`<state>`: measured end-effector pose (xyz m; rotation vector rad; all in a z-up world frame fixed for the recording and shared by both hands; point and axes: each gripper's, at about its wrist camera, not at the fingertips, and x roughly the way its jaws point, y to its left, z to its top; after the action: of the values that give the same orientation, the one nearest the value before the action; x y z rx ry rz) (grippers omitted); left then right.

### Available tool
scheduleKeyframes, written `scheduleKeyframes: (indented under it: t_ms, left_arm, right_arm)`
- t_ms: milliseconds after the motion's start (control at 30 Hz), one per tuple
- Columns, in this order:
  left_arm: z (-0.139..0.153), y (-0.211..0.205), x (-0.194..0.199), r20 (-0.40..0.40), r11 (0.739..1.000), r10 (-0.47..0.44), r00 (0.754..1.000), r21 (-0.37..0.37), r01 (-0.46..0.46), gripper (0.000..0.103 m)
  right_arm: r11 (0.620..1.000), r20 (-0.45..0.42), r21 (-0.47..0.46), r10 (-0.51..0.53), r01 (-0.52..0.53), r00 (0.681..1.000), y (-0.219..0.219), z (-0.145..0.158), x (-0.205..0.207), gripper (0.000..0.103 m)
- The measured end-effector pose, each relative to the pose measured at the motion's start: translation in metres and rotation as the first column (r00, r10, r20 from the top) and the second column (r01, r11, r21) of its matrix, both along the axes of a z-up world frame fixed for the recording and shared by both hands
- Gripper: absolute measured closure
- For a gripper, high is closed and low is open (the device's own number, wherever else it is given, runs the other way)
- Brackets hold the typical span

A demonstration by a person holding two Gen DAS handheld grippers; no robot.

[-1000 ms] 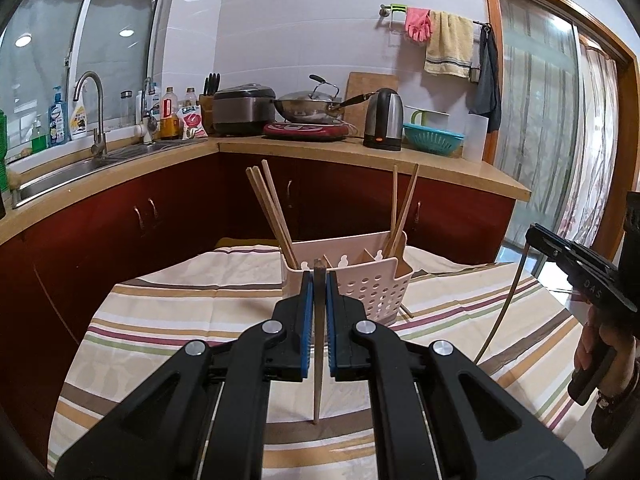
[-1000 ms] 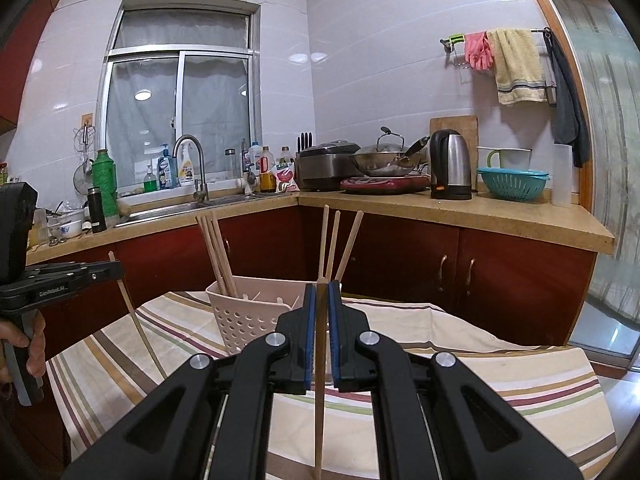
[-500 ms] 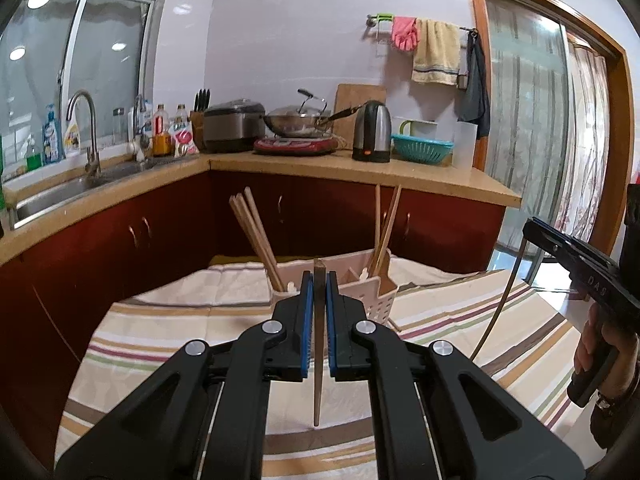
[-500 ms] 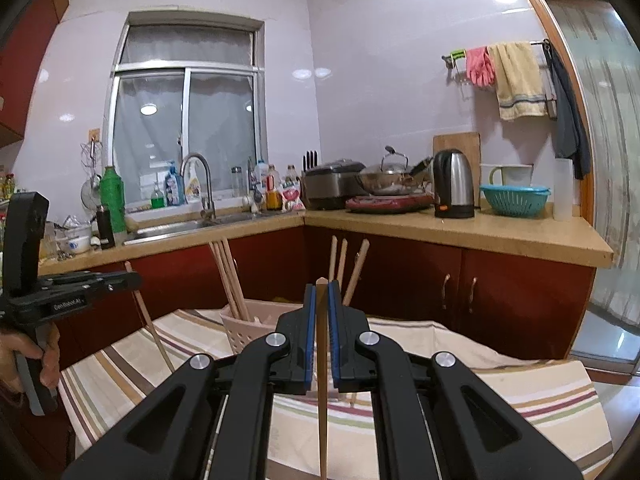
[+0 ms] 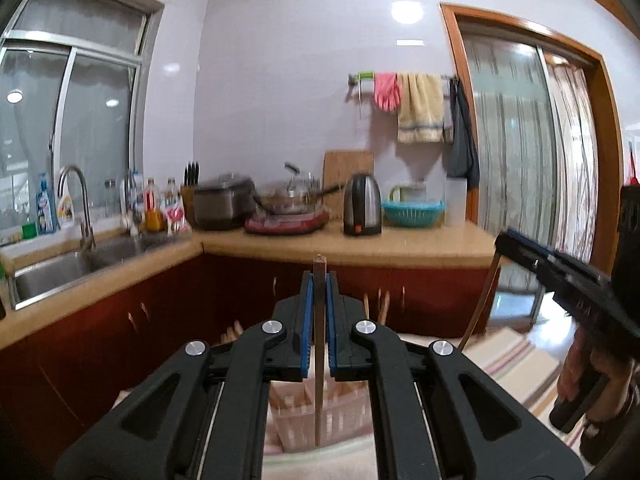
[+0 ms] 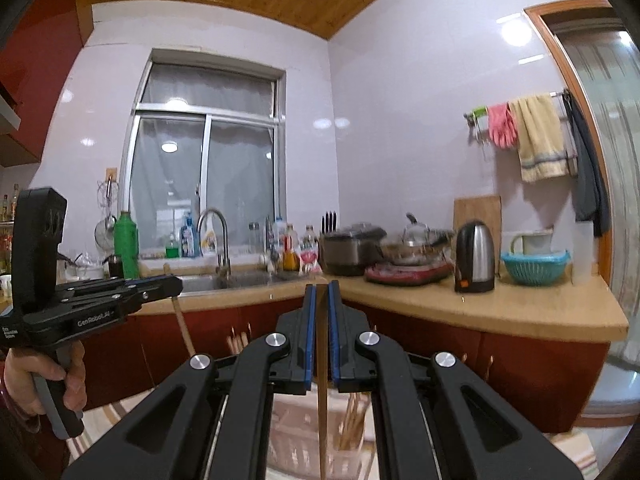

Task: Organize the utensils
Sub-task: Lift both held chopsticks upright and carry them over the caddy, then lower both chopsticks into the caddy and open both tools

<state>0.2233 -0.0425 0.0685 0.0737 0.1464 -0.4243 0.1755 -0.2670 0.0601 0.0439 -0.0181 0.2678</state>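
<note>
Both tongs clamped — left tongs (image 5: 319,320) pinch one upright chopstick (image 5: 319,400), right tongs (image 6: 321,332) another chopstick (image 6: 322,420) — each hanging above the pink utensil basket (image 5: 340,420) on the striped desk (image 5: 516,356).

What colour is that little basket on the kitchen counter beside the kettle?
The basket is turquoise, a blue-green plastic mesh. It shows best in the right wrist view.
</note>
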Motion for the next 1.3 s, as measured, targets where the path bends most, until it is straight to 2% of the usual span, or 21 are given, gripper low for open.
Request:
scheduleKeyframes:
  t_ms: [167,300,600,833,1033,1167,1200,1233,1267,1300]
  left_arm:
    - [0.023,-0.004,0.018,0.070,0.999,0.020,0.997,-0.039,-0.017,0.096]
    - [0.016,-0.009,0.045,0.064,0.998,0.042,0.997,-0.046,-0.039,0.096]
    - [-0.047,-0.011,0.110,-0.087,0.996,0.080,0.993,-0.041,-0.084,0.096]
    - [-0.091,-0.013,0.136,-0.186,0.995,0.092,0.978,-0.018,-0.097,0.096]
    - [-0.105,-0.018,0.143,-0.217,0.996,0.089,0.972,0.001,-0.091,0.096]
    - [-0.112,-0.018,0.148,-0.240,0.995,0.098,0.966,0.009,-0.099,0.096]
    - [-0.113,-0.018,0.148,-0.241,0.995,0.101,0.965,0.008,-0.102,0.094]
    - [-0.114,-0.017,0.149,-0.248,0.994,0.103,0.963,0.005,-0.105,0.088]
    - [-0.115,-0.017,0.149,-0.253,0.994,0.105,0.962,0.003,-0.108,0.082]
    - [-0.115,-0.016,0.150,-0.257,0.993,0.110,0.960,-0.003,-0.114,0.069]
  right_arm:
    - [1.000,0.040,0.005,0.007,-0.007,0.999,0.004,0.011,0.025,0.096]
    - [1.000,0.042,0.006,0.009,-0.010,0.999,0.007,0.008,0.051,0.096]
    - [1.000,-0.066,0.001,-0.011,0.012,0.998,0.007,-0.039,0.112,0.096]
    - [0.999,-0.182,0.032,-0.004,0.010,0.983,0.008,-0.078,0.134,0.096]
    - [0.999,-0.249,0.033,-0.003,0.011,0.968,0.012,-0.097,0.143,0.096]
    - [0.999,-0.247,0.031,-0.013,0.021,0.969,0.013,-0.098,0.145,0.096]
    - [0.999,-0.252,0.029,-0.020,0.028,0.968,0.014,-0.098,0.145,0.096]
    - [0.999,-0.254,0.028,-0.020,0.028,0.967,0.013,-0.098,0.147,0.094]
    - [0.999,-0.259,0.025,-0.019,0.027,0.966,0.014,-0.098,0.147,0.084]
    - [0.999,-0.261,0.022,-0.021,0.027,0.965,0.015,-0.099,0.146,0.078]
